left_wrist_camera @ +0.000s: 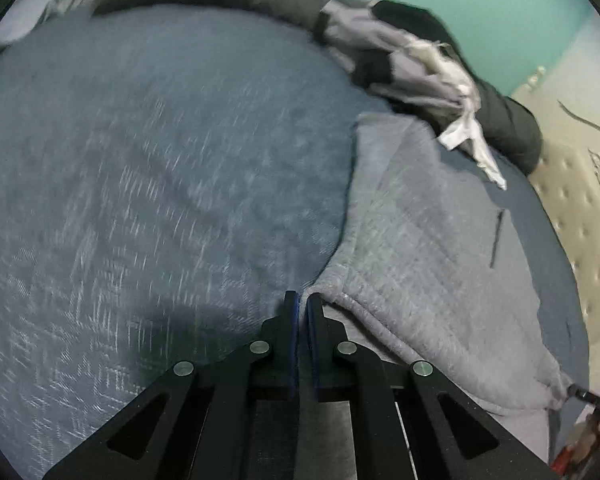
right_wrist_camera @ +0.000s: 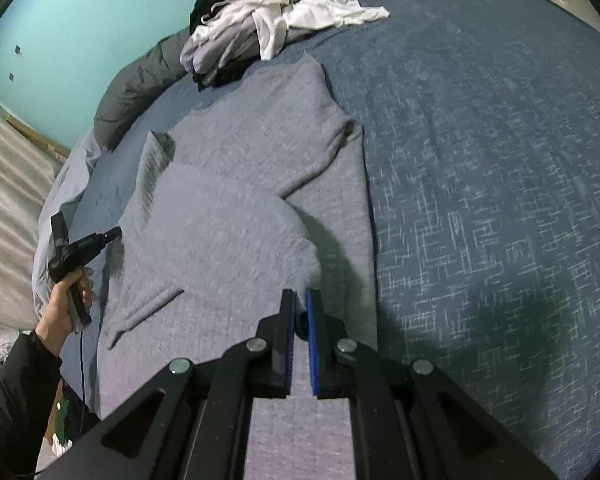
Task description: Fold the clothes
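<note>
Right gripper (right_wrist_camera: 302, 300) pinches folded sleeve end of grey sweater (right_wrist_camera: 228, 184), fingers nearly closed on fabric. Left gripper (left_wrist_camera: 302, 300) clamps sweater hem edge, narrow gap only. Sweater lies spread on blue bedspread (right_wrist_camera: 480, 200); clothes pile (right_wrist_camera: 268, 20) beyond.

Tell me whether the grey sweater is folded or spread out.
Partly folded: the grey sweater lies on the blue bedspread with one side turned over its body, pinched by the right claw.

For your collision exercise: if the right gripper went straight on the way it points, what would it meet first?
The right gripper already has the grey garment at its fingers, a raised fold right ahead. That fabric comes first, probably; depth is hard to judge in the fisheye view.
</note>
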